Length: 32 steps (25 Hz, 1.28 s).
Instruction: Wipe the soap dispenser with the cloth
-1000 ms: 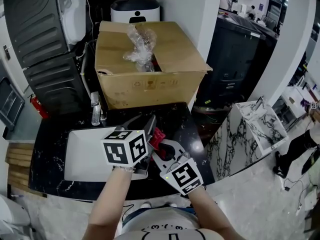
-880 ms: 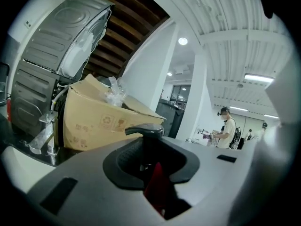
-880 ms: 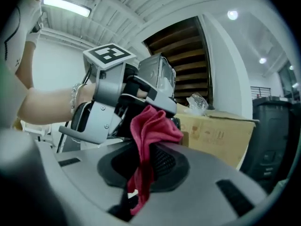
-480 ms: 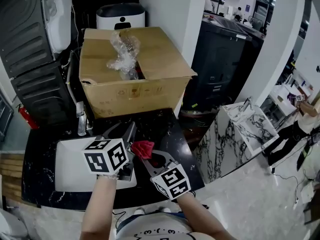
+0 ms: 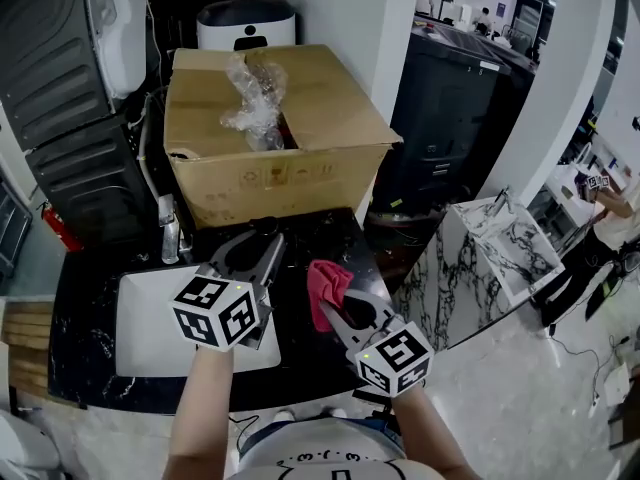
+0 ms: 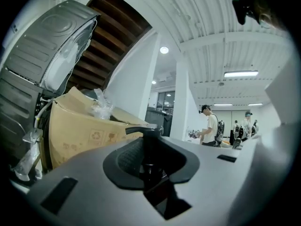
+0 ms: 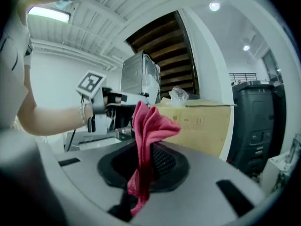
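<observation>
Soap dispenser (image 6: 144,142), dark and upright, is seen clamped between the jaws of the left gripper (image 5: 255,248), just in front of the cardboard box (image 5: 275,138) and above the black counter (image 5: 85,278). The red cloth (image 5: 325,286) is pinched in the closed jaws of the right gripper (image 5: 341,308), in front of the box's right corner, clear of the dispenser, with its loose end bunched beyond the jaws.
</observation>
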Each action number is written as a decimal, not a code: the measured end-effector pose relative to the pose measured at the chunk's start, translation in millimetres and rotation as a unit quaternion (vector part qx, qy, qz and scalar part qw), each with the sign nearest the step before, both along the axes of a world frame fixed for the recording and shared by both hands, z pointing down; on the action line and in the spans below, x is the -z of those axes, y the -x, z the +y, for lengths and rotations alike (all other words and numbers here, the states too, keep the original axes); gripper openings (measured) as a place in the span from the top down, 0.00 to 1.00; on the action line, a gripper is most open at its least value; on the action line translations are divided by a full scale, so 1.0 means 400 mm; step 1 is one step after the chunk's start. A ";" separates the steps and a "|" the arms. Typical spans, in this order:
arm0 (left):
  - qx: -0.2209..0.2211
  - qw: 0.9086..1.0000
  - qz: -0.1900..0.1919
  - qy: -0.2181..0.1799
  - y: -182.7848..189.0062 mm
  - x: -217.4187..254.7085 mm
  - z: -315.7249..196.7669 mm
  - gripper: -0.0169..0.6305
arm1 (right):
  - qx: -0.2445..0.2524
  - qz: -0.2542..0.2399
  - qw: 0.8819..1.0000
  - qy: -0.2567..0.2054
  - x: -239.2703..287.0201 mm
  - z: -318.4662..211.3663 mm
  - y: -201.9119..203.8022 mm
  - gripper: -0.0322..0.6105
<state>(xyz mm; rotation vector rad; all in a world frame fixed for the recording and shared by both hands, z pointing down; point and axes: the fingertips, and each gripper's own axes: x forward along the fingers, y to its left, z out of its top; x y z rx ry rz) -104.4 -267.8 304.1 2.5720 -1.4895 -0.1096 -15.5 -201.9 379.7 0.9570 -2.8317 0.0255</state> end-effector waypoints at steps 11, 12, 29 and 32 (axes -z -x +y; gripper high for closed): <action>-0.091 0.993 0.026 -0.075 -0.009 0.029 0.078 0.83 | 0.036 -0.028 0.997 -0.063 0.127 -0.008 0.082 0.87; -0.089 0.993 0.027 -0.076 -0.006 0.028 0.081 0.83 | 0.034 -0.030 0.997 -0.058 0.122 -0.007 0.084 0.87; -0.115 0.988 0.051 -0.094 0.022 0.012 0.136 0.83 | -0.004 -0.030 0.998 0.056 -0.052 -0.012 0.030 0.87; -0.138 0.985 0.036 -0.094 0.016 -0.006 0.158 0.83 | -0.010 -0.073 0.996 0.049 0.005 -0.021 0.006 0.87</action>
